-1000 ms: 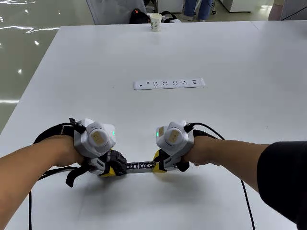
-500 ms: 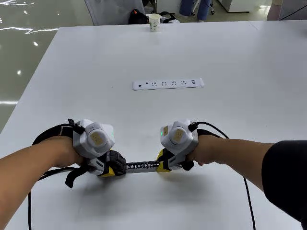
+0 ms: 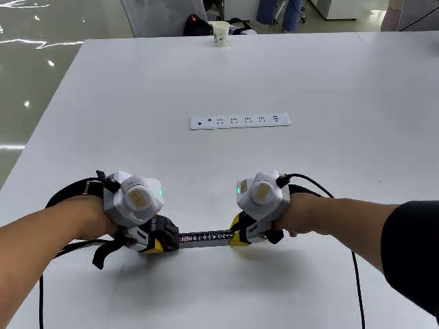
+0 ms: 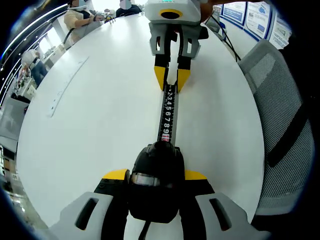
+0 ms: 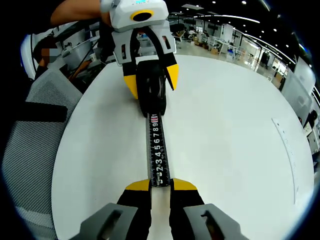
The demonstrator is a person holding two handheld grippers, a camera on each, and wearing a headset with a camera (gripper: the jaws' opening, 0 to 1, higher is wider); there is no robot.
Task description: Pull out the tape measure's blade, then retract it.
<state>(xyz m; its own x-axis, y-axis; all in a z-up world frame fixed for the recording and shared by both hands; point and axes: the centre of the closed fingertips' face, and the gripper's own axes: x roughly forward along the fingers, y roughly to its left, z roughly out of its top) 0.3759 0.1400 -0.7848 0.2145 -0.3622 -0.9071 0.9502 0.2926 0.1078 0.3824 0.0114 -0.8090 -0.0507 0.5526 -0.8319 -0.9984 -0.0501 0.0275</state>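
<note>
The black tape measure case is clamped between the yellow-tipped jaws of my left gripper, low on the white table. Its numbered blade runs straight across to my right gripper, which is shut on the blade's end. In the head view the left gripper and case sit at the lower left, the right gripper at the lower middle, with the blade stretched between them just above the table. From the right gripper view the case faces me with about ten centimetres of blade showing.
A white power strip lies in the middle of the table. A paper cup stands at the far edge. Black cables trail from both grippers. A grey mesh chair stands close behind the near table edge.
My right gripper has moved to the right with the blade's end, so more blade shows between the grippers. The left gripper and case have stayed put.
</note>
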